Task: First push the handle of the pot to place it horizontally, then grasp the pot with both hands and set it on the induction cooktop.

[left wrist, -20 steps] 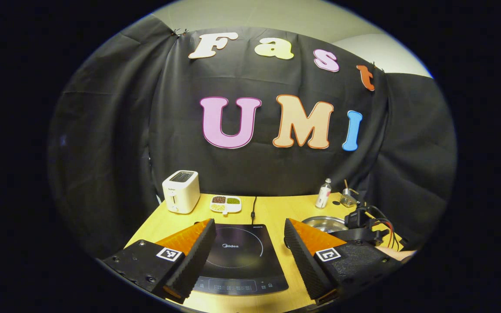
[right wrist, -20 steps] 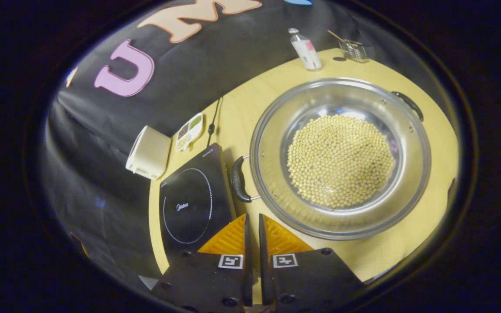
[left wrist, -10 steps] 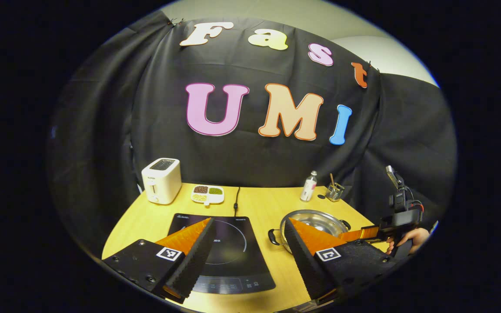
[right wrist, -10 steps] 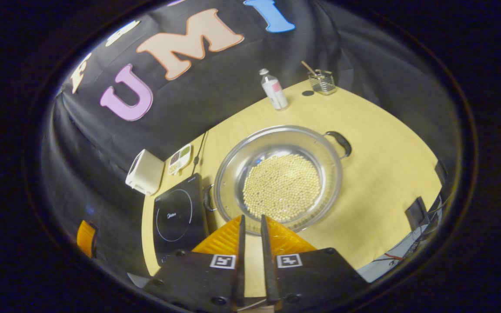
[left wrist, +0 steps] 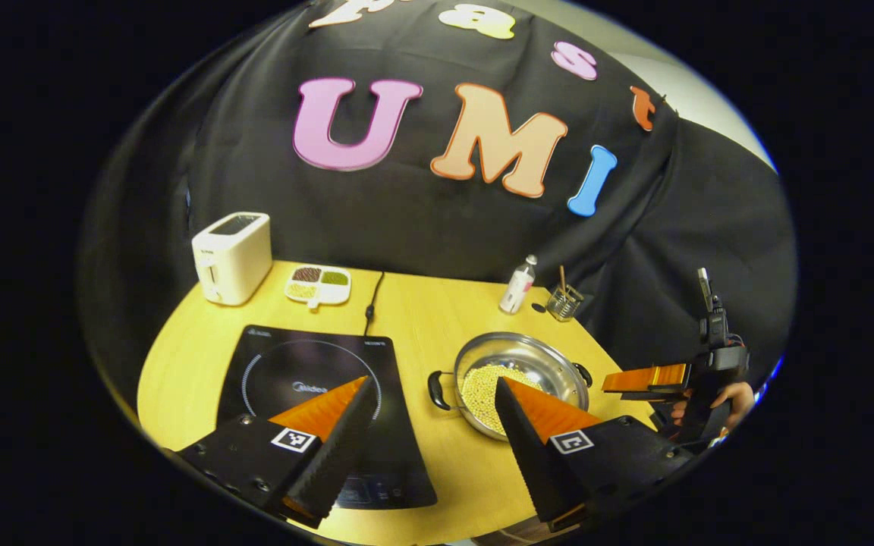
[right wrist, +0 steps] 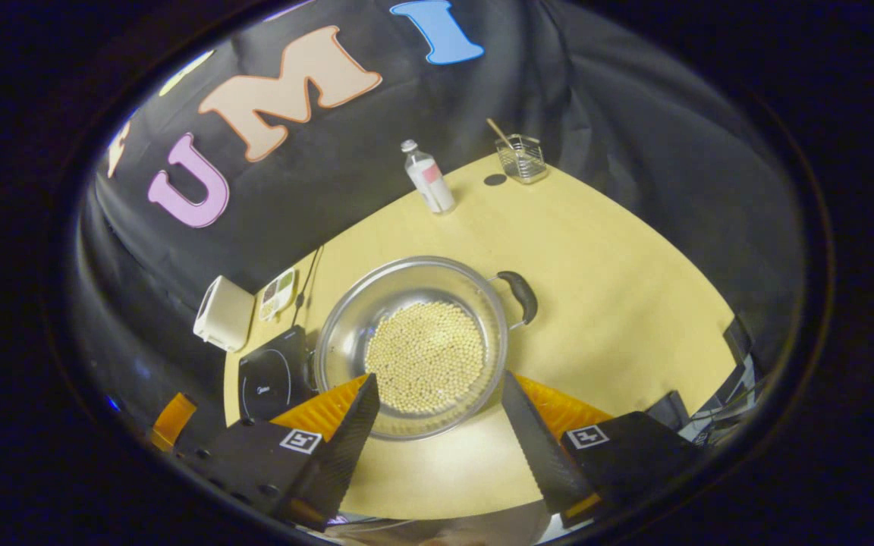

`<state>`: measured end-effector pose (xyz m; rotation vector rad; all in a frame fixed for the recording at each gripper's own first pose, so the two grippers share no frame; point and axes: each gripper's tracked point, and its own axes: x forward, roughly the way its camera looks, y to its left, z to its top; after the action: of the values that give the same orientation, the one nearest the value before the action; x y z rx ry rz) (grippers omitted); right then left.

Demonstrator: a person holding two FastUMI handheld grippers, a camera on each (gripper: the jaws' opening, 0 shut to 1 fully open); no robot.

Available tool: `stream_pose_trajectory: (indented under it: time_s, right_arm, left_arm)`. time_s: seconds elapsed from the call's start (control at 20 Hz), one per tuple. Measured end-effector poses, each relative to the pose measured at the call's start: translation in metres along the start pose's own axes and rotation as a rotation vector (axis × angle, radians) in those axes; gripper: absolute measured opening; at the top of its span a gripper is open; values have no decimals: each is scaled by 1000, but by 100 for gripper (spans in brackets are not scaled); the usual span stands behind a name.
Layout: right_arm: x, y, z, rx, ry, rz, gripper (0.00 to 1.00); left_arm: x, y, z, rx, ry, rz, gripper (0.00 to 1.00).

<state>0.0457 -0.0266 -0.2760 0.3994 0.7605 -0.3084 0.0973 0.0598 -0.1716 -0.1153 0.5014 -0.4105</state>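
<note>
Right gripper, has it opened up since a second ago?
Yes. The right gripper now stands open above the pot; a second ago its fingers were nearly together.

Each gripper carries two wedge-shaped fingers with ribbed, saw-toothed inner faces, mounted on matte dark blocks with round screw heads. A small square black-and-white marker sits on each block. At right in the left gripper view, the right gripper [left wrist: 646,379] has a dark handle with an upright stalk on top.

In the left gripper view, the left tool's [left wrist: 432,425] fingers hide the near rim of the pot [left wrist: 522,361] and part of the induction cooktop [left wrist: 278,362]. At three o'clock, the right tool [left wrist: 646,379] is small, its finger gap unreadable there.
</note>
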Motion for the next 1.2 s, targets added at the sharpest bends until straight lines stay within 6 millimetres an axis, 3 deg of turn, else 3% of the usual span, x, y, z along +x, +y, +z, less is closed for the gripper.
stream_pose_trajectory:
  time_s: [0.05, 0.1, 0.2, 0.25, 0.3, 0.55, 0.6, 0.8, 0.9, 0.95, 1.0, 1.05, 1.1, 1.15, 1.2]
  right_arm:
    - [8, -8, 6, -7, 14, -3, 94]
    - [14, -16, 11, -15, 32, -7, 100]
    - [30, -32, 23, -27, 75, -6, 100]
    - [45, -36, 26, -33, 97, -4, 94]
    - [57, -42, 29, -41, 121, -1, 94]
    - [104, -59, 30, -60, 267, 39, 94]
    - [112, -61, 28, -65, 293, 47, 100]
    - [134, -66, 21, -51, 384, 85, 100]
    - [141, -65, 19, -36, 418, 109, 93]
    - [144, -65, 17, -30, 433, 117, 100]
    - [148, -65, 16, -25, 444, 126, 92]
    - [150, -64, 14, -21, 455, 132, 92]
    - [153, -63, 12, -17, 466, 138, 100]
    - [154, -62, 10, -14, 482, 146, 91]
    - [155, -62, 7, -14, 498, 152, 99]
  left_arm:
    - [13, -4, -5, -33, 28, -7, 96]
    - [25, -6, -10, -65, 54, -7, 96]
    - [50, -5, -21, -117, 112, 8, 96]
    - [62, -5, -26, -135, 140, 17, 97]
    - [74, -3, -34, -146, 173, 27, 97]
    - [124, 8, -70, -181, 329, 86, 97]
    - [131, 9, -74, -184, 347, 99, 97]
    - [152, 15, -86, -162, 407, 151, 97]
    - [160, 11, -94, -173, 438, 155, 97]
    - [164, 10, -99, -179, 460, 157, 97]
    - [168, 9, -103, -177, 481, 163, 97]
    - [171, 9, -108, -173, 503, 170, 97]
    - [175, 7, -112, -168, 521, 173, 97]
    - [177, 5, -116, -163, 536, 176, 97]
    - [179, 3, -119, -159, 550, 178, 96]
